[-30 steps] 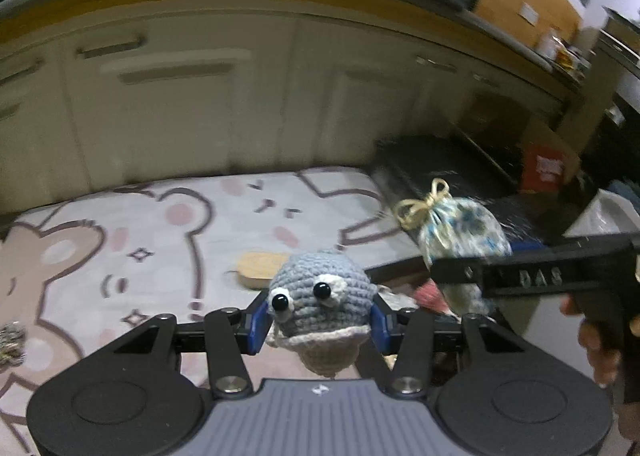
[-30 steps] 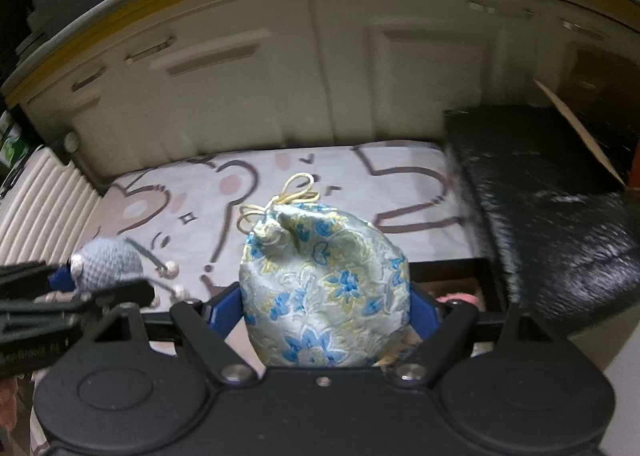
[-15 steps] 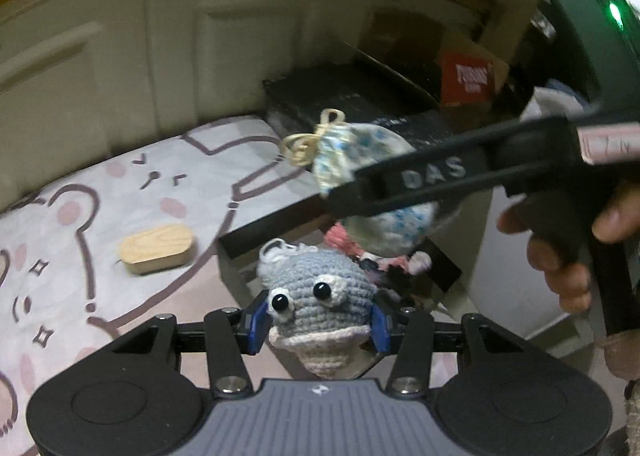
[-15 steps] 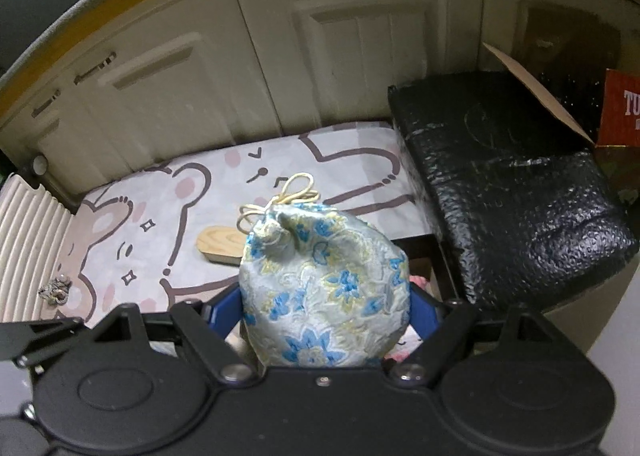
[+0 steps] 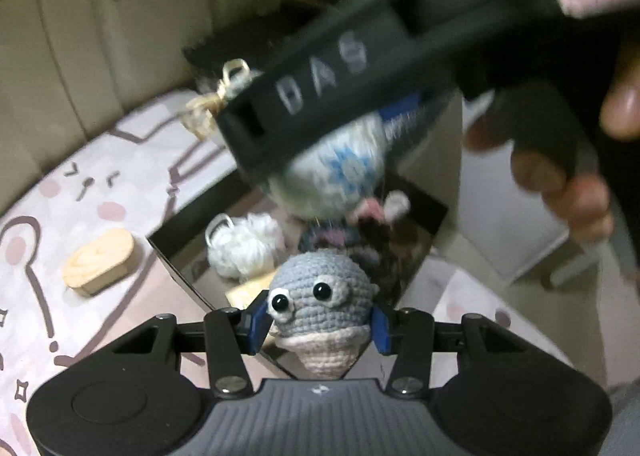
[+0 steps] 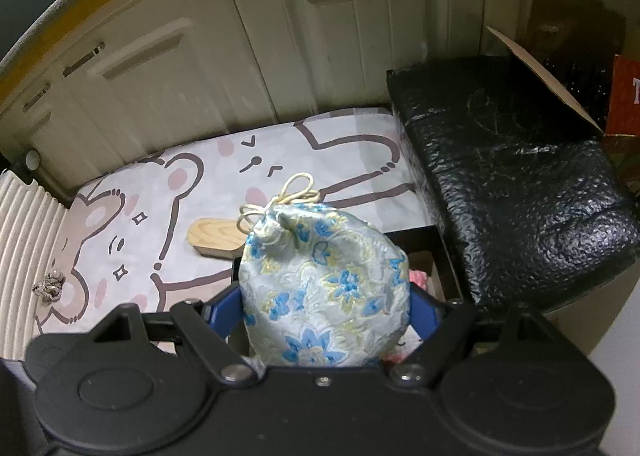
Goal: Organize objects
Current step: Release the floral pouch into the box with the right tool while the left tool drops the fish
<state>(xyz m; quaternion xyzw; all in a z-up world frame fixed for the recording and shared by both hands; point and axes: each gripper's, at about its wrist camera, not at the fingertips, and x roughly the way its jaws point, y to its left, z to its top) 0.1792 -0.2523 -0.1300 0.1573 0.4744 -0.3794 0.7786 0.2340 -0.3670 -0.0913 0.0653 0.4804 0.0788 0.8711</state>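
Note:
My left gripper (image 5: 318, 330) is shut on a grey crocheted toy with black eyes (image 5: 320, 302), held over the near corner of an open black box (image 5: 176, 272). My right gripper (image 6: 326, 310) is shut on a blue-flowered drawstring pouch (image 6: 324, 288) and holds it above the same box (image 6: 438, 252). In the left wrist view the right gripper's body crosses the top, blurred, with the pouch (image 5: 340, 176) beneath it. The box holds a white yarn ball (image 5: 244, 244) and pink and dark soft items.
A wooden oval block (image 5: 100, 260) lies on the bear-print mat (image 6: 200, 208) left of the box. A small metallic clump (image 6: 49, 286) lies at the mat's left edge by a ribbed cream panel. A black bubble-wrapped package (image 6: 516, 184) sits right of the box. Cabinet doors stand behind.
Both grippers have swung right and come over the black box with their loads. The right gripper now crosses close in front of the left wrist camera.

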